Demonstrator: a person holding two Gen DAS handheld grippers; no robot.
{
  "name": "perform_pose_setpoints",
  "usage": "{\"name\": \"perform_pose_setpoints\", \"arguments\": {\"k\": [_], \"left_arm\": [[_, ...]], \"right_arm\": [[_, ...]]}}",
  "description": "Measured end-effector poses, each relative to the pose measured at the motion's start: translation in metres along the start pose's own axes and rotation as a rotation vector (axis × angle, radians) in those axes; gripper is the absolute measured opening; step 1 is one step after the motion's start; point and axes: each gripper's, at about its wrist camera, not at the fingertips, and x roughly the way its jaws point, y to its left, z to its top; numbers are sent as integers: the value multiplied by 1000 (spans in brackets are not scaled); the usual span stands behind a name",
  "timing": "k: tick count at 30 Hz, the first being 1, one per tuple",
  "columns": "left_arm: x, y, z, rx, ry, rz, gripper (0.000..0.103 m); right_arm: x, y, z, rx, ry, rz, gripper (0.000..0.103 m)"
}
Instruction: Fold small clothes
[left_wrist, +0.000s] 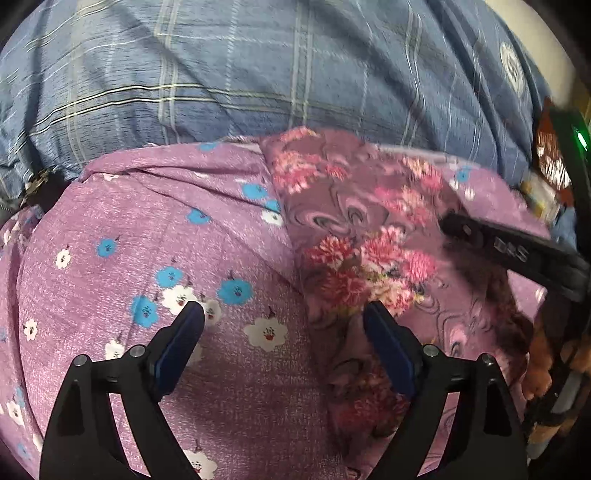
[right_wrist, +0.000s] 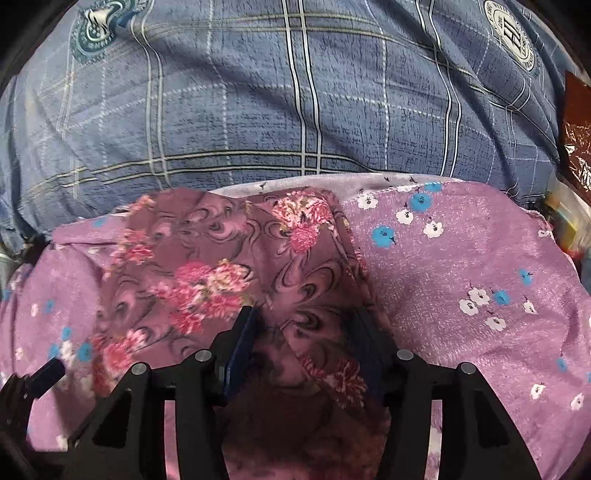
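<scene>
A small mauve garment with pink flowers (right_wrist: 207, 258) lies crumpled on a lighter purple cloth with blue and white blossoms (right_wrist: 461, 258). My right gripper (right_wrist: 306, 315) stands partly open over the garment's near end. A fold of it bunches between the fingers and hides the right finger, while the left pad (right_wrist: 240, 343) shows bare blue. In the left wrist view my left gripper (left_wrist: 283, 310) is wide open just above the purple cloth (left_wrist: 129, 240), holding nothing. Its right fingertip (left_wrist: 376, 314) is at the edge of the mauve garment (left_wrist: 362, 229). The right gripper's black finger (left_wrist: 498, 243) reaches in from the right.
A blue plaid bedsheet (right_wrist: 258, 92) with round crests covers the surface beyond the cloths. Shiny brown packets (right_wrist: 578, 122) sit at the far right edge, also seen as packets (left_wrist: 550, 162) in the left wrist view. The left gripper's finger (right_wrist: 44, 373) pokes in at lower left.
</scene>
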Motion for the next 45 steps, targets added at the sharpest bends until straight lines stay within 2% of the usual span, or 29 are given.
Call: {"name": "perform_pose_setpoints", "arguments": {"k": [5,7,9,14,16,18,23,27,33,40,45], "left_arm": [[-9,12,2,-71,-12,-68,89],[-11,16,2,-98,-3,-116,89],[-10,17,2,-115,8,-154,89],[6,21,3,-183,91,-289,89],[10,24,2,-211,112,-311,89],[12,24,1,-215,114,-314,89],[14,13,1,-171,104,-291,89],[14,3,-2,-116,88,-247,89],[14,4,-2,-119,78,-236,89],[11,4,-2,-114,68,-233,89],[8,5,0,-121,61,-240,89]], "right_arm": [[-39,-30,-7,19,-82,42,57],[-48,-54,-11,69,-103,97,67],[-47,-79,-15,142,-100,135,69],[-15,-135,-23,353,3,392,69],[-5,-148,-26,428,22,473,71],[0,-148,-28,440,30,505,71],[5,-129,-29,363,47,468,71],[12,-108,-31,284,78,396,71],[-18,-67,-33,39,-77,125,71],[-40,-46,-33,-65,-177,-11,69],[-47,-36,-31,-94,-208,-33,69]]}}
